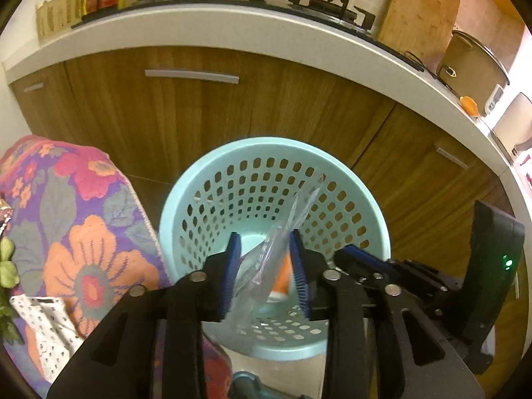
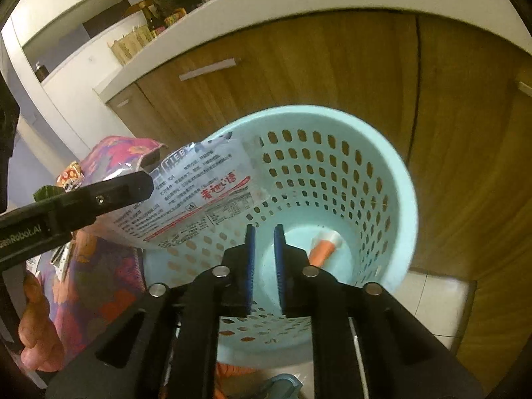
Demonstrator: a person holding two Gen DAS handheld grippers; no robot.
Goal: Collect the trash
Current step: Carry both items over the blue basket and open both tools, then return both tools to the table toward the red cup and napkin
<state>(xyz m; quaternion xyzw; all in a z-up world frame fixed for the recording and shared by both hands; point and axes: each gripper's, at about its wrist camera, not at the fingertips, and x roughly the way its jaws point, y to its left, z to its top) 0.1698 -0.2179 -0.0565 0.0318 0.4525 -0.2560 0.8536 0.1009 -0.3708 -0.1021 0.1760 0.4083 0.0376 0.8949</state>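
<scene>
A light blue perforated waste basket [image 1: 186, 199] [image 2: 395, 166] stands by the wooden cabinets. An orange and white wrapper [image 2: 324, 247] lies on its bottom. My left gripper [image 1: 266, 266] hangs over the basket's mouth, its jaws parted, with a clear plastic bag [image 1: 262, 266] between its pads [image 1: 232, 266]. In the right wrist view the left gripper's fingers [image 2: 109, 196] hold that printed bag [image 2: 206, 196] over the basket's left rim. My right gripper [image 2: 265, 266] is over the basket, jaws a narrow gap apart, with nothing between them.
A floral cloth [image 1: 76, 219] with small packets [image 1: 43, 326] on it lies left of the basket. Wooden cabinet doors [image 1: 199, 116] and a white counter edge [image 1: 232, 30] with a stove are behind. My right gripper's body [image 1: 492, 286] is at the right.
</scene>
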